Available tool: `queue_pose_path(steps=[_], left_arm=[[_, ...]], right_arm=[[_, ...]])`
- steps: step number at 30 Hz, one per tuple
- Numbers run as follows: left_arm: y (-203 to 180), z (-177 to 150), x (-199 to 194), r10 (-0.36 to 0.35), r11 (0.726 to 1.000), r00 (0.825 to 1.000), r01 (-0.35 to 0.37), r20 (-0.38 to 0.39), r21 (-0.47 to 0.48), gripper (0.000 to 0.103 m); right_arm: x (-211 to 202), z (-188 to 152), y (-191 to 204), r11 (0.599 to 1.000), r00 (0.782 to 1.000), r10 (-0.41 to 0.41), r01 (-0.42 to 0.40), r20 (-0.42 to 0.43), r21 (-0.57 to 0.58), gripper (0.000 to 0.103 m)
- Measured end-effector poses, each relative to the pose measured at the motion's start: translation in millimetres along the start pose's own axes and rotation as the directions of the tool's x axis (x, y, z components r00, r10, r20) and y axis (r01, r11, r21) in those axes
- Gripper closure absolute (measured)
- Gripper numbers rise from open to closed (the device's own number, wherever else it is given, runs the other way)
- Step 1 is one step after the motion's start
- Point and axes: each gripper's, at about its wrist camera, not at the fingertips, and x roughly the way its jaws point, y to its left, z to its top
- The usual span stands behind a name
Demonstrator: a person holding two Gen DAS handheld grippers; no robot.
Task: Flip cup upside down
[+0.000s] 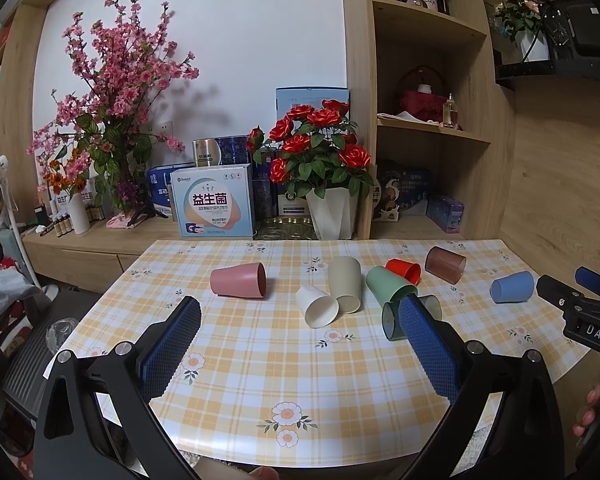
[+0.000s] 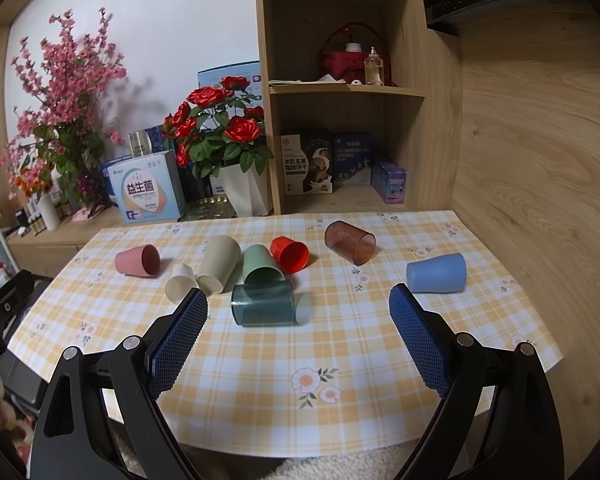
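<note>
Several cups lie on their sides on the checked tablecloth (image 2: 260,360): pink (image 2: 137,261), white (image 2: 180,283), beige (image 2: 218,264), green (image 2: 260,266), red (image 2: 290,254), clear brown (image 2: 350,242), blue (image 2: 436,273) and a clear teal one (image 2: 264,304) nearest. My right gripper (image 2: 298,336) is open and empty, held above the table's near part, the teal cup just beyond its fingers. My left gripper (image 1: 300,344) is open and empty, with the white cup (image 1: 317,306) and the teal cup (image 1: 392,320) beyond its fingers. The right gripper (image 1: 580,292) shows at the right edge of the left wrist view.
A white pot of red roses (image 2: 220,136), boxes (image 2: 150,196) and a pink blossom vase (image 2: 60,92) stand on the low cabinet behind the table. A wooden shelf unit (image 2: 340,92) rises at the back right. A wood wall (image 2: 540,160) borders the table's right side.
</note>
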Motion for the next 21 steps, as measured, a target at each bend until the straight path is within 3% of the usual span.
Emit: queue_pose_path(steps=[21], left_arm=[[2.1, -4.4, 1.6, 0.002, 1.0, 1.0, -0.002, -0.014, -0.007, 0.006]], right_arm=[[0.3, -1.9, -0.8, 1.0, 1.0, 0.001, -0.001, 0.002, 0.002, 0.014]])
